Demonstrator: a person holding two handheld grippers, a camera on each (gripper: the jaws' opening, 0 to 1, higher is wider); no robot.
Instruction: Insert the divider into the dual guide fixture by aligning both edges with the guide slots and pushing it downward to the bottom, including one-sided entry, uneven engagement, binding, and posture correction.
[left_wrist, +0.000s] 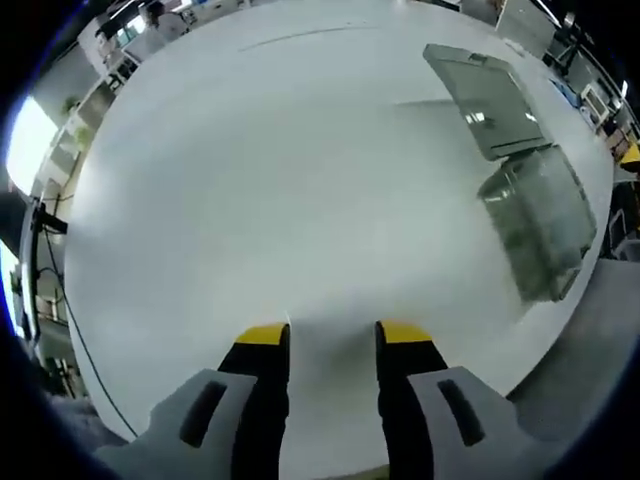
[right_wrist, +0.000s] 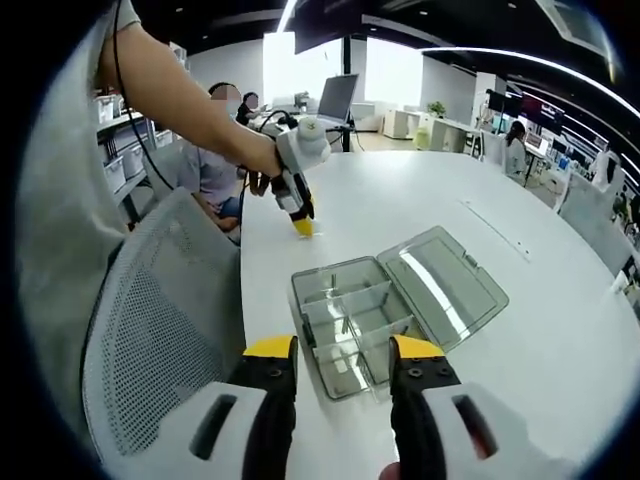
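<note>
- Yellow-tipped jaws of the right gripper stood apart with nothing between them, low over the near edge of the white table.
- Just beyond those tips sat the clear plastic box, its hinged lid thrown open flat to the right.
- Inside the box, thin translucent dividers stood upright in the wall slots and split it into small compartments; whether each was fully seated could not be told.
- A grey mesh chair stood at the table's left edge.
- Further back, a person's arm held the left gripper tip-down near the tabletop.
- From the left gripper view, its own jaws were open and empty above bare table, with the box and lid well off to the right.
</note>
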